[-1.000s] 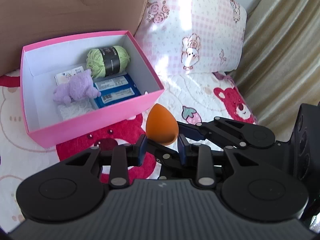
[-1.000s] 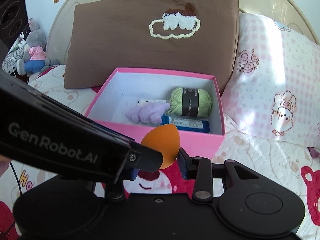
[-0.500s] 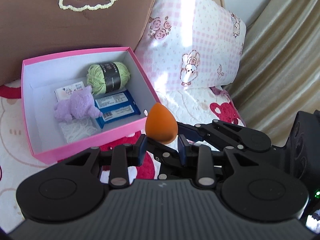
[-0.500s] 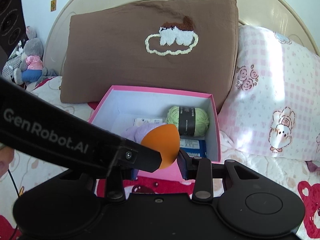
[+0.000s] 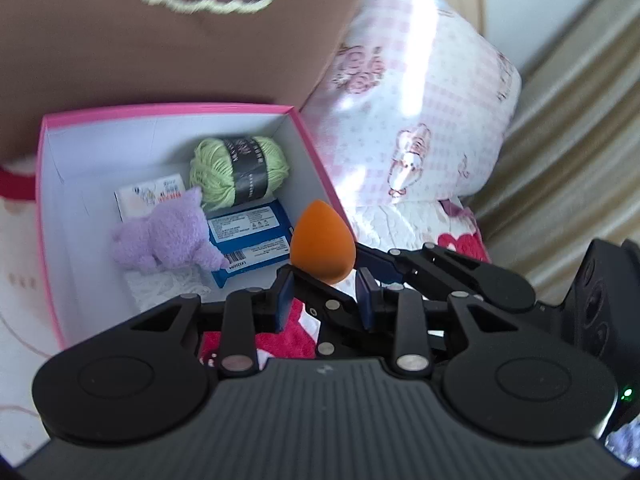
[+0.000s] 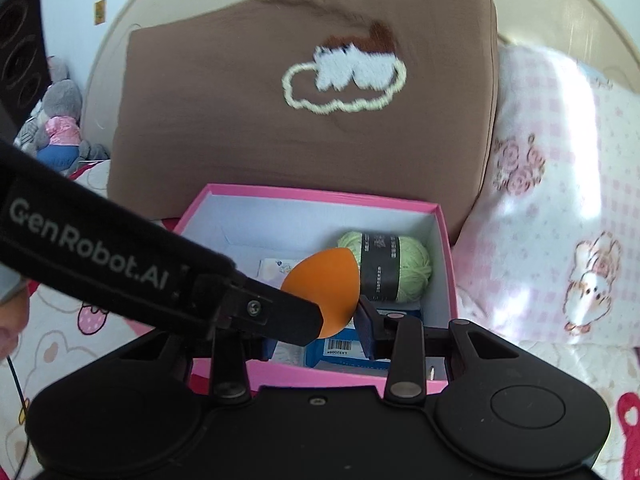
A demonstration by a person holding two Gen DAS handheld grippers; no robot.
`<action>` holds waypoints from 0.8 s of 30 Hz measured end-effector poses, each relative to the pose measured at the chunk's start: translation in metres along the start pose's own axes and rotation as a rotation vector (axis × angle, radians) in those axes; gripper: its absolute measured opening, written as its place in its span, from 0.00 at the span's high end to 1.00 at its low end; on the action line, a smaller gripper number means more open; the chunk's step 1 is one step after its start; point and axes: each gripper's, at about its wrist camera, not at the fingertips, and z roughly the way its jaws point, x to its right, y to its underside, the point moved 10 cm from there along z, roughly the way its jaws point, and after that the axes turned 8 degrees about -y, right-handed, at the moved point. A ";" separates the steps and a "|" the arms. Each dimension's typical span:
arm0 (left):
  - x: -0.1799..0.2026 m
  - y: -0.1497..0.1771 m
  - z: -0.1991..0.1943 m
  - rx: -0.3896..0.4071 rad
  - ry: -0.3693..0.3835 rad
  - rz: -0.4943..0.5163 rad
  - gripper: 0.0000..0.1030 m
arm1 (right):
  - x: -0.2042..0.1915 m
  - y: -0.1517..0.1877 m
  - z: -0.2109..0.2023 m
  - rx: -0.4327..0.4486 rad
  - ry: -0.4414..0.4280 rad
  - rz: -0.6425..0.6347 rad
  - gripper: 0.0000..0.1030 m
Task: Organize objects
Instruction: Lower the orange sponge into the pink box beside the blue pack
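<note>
Now the orange sponge [image 5: 322,251], clenched at once by the left tongs [image 5: 325,299] and right tongs [image 6: 316,326], has been carried above the pink box [image 5: 316,152] (near edge); release is judged next.

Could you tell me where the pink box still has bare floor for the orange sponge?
Inside the pink cardboard box, the white floor along the left wall and back-left corner is bare. The right half is crowded: green yarn ball, blue packets, purple plush toy. The orange teardrop sponge hangs over the right wall.
</note>
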 end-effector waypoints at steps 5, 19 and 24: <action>-0.016 -0.006 0.033 -0.043 0.013 -0.066 0.70 | 0.017 0.006 0.028 -0.047 -0.003 0.053 0.58; -0.038 -0.005 0.090 -0.106 -0.001 -0.152 0.70 | 0.037 0.025 0.072 -0.147 0.025 0.082 0.58; -0.040 -0.007 0.094 -0.091 -0.026 -0.153 0.70 | 0.039 0.025 0.076 -0.138 0.016 0.082 0.58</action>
